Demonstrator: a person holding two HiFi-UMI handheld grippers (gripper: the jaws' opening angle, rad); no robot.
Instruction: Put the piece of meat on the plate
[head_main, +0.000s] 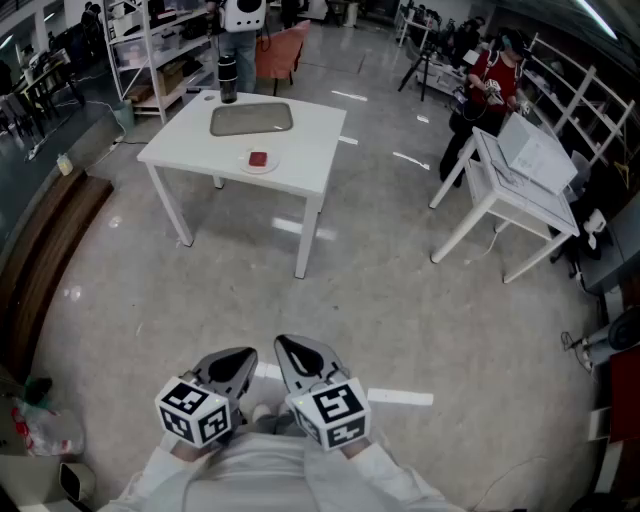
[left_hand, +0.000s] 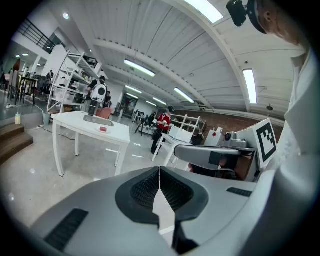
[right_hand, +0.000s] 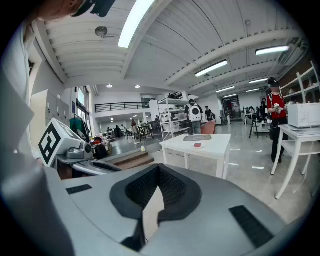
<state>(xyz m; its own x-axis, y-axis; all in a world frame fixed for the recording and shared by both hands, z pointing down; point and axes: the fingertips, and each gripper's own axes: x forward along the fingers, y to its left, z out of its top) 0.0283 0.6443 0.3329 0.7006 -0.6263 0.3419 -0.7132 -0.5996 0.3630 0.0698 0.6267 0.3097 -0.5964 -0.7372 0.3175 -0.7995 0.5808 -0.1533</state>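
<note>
Both hands are held low and close to the body, side by side, each pointing slightly downward toward 12 o'clock. The left gripper (head_main: 232, 358) and the right gripper (head_main: 300, 350) lie almost parallel and just beside each other. In the left gripper view the fingers (left_hand: 142, 187) are clenched, pads meeting along a thin seam with nothing between them. The right gripper view shows the same for its fingers (right_hand: 172, 187): clenched and empty. The piece of meat (head_main: 258, 158), small and red, lies on the plate (head_main: 245, 163), well apart from both sets of fingers, at about 12 o'clock from them across the floor (head_main: 380, 300). The plate sits on the white desk (head_main: 310, 140) near its front edge. A grey tray (head_main: 251, 119) lies at 12 o'clock from the plate, and a dark flask (head_main: 228, 80) stands at 11 o'clock of the tray near the far edge. The floor between the grippers and the desk is bare. A second white table (head_main: 500, 185) stands at 2 o'clock with a person in red (head_main: 490, 80) beyond it. A wooden platform (head_main: 50, 250) runs along the left at 10 o'clock.
</note>
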